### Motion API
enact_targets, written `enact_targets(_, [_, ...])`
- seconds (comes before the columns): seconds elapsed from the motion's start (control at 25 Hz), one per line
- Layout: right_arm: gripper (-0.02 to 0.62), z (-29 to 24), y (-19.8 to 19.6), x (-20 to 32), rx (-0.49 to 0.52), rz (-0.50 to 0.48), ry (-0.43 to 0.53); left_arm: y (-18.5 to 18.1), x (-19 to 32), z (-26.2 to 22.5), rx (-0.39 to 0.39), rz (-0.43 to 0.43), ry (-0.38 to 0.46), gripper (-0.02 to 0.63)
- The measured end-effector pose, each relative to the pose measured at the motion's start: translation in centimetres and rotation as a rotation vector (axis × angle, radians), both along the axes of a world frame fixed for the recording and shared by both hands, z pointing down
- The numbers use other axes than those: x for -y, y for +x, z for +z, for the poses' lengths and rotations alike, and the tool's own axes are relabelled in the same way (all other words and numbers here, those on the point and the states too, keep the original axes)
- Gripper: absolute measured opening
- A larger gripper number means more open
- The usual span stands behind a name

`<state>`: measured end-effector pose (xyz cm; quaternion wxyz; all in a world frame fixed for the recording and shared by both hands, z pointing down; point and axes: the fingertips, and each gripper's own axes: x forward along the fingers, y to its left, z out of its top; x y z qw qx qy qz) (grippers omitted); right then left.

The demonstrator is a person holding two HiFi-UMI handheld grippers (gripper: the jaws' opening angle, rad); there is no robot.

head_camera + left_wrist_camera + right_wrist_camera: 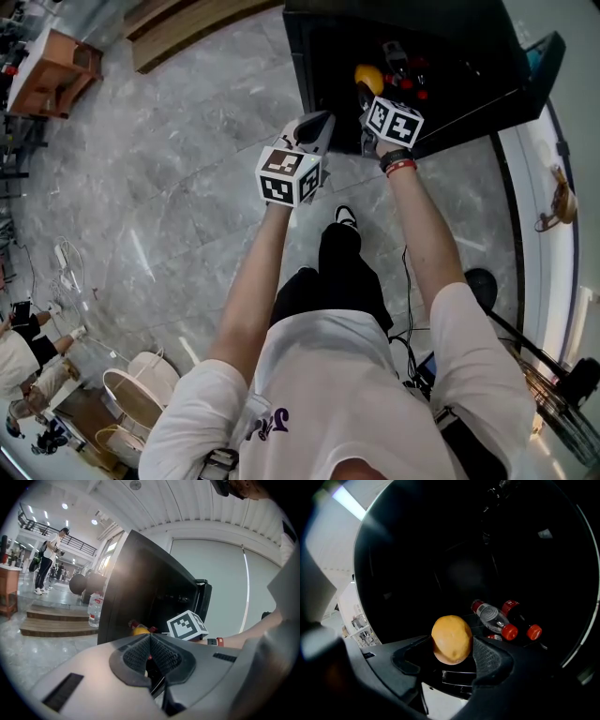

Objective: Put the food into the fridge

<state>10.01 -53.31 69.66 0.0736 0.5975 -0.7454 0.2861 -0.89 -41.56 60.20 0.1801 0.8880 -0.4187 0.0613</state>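
Down at the open black fridge (309, 56), both arms are stretched straight ahead, side by side, each gripper tipped a little below level. The right gripper (367, 98) is leading, its nose right at the dark opening, and there's a black and a red band (398, 164) on that wrist. It's clamped on the yellow-orange fruit (451, 637), jaws set wide around it, the ribbed right pad pressed against the fruit's side, the fruit carried clear of the shelf at the fridge's mouth. The left gripper (150, 641) sits just beside and slightly behind, outside the fridge, its two ribbed pads brought together with nothing between them. From the left gripper view the right one's marker cube (186, 624) shows black-and-white squares, no words. Inside the fridge, on the shelf beyond the fruit, lie two red-capped bottles: a clear bottle (493, 617) on its side and a dark bottle (520, 616) next to it; their labels are too small to read. Purple lettering on the person's white shirt (356, 394) is cut off and unreadable. Off to the fridge's left, a big water bottle (95, 610) stands on the floor by the steps (51, 620).
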Motion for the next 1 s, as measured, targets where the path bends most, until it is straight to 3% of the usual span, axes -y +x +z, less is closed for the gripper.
enact_targets(1.0, [0.29, 3.8, -0.6, 5.5, -0.073, -0.035, 0.001, 0.1, 2.4, 2.6, 0.006, -0.015, 0.019, 0.017])
